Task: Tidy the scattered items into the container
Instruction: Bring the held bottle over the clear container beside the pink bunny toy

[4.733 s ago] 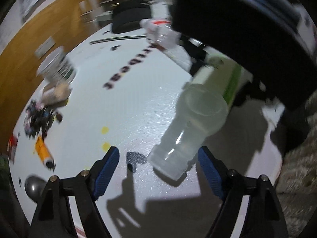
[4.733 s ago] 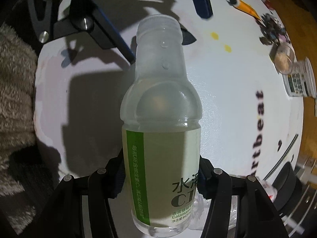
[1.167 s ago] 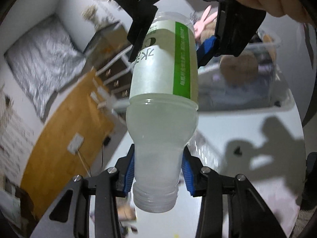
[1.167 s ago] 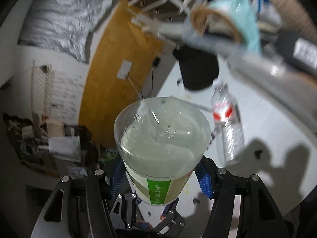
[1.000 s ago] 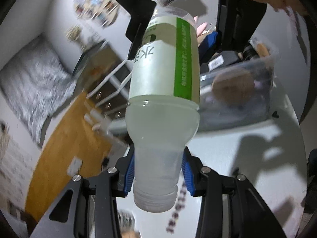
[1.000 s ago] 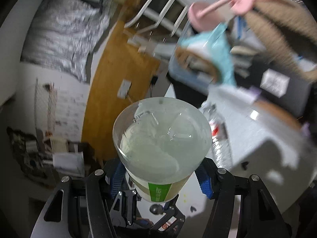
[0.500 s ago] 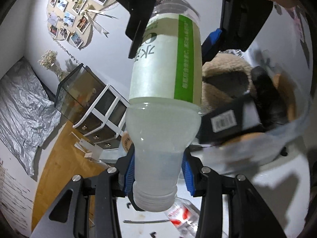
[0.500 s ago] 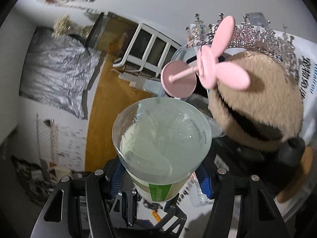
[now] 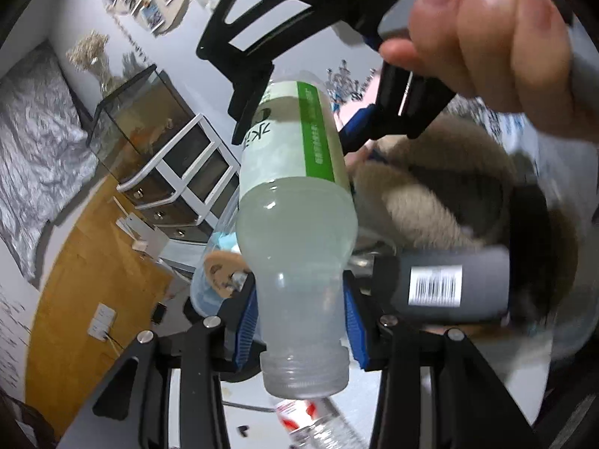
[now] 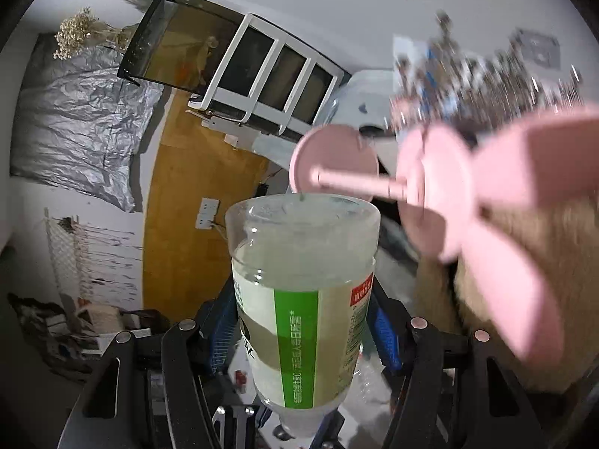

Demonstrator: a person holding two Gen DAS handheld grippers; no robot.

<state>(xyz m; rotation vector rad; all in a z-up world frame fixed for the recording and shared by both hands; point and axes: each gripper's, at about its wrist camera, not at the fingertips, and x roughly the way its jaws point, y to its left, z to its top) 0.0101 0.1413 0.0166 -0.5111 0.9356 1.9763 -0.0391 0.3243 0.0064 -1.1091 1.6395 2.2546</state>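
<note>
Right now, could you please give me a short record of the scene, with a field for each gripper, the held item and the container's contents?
held item: clear plastic bottle with green-striped label, no cap, held off the table
left gripper: shut on the bottle's neck
right gripper: shut on the bottle's labelled body
container: clear plastic bin just behind the bottle
contents: beige plush toy, grey cylinder with barcode, pink fan-shaped toy

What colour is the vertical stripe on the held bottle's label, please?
Green, on the bottle; clearest in the right wrist view.
</note>
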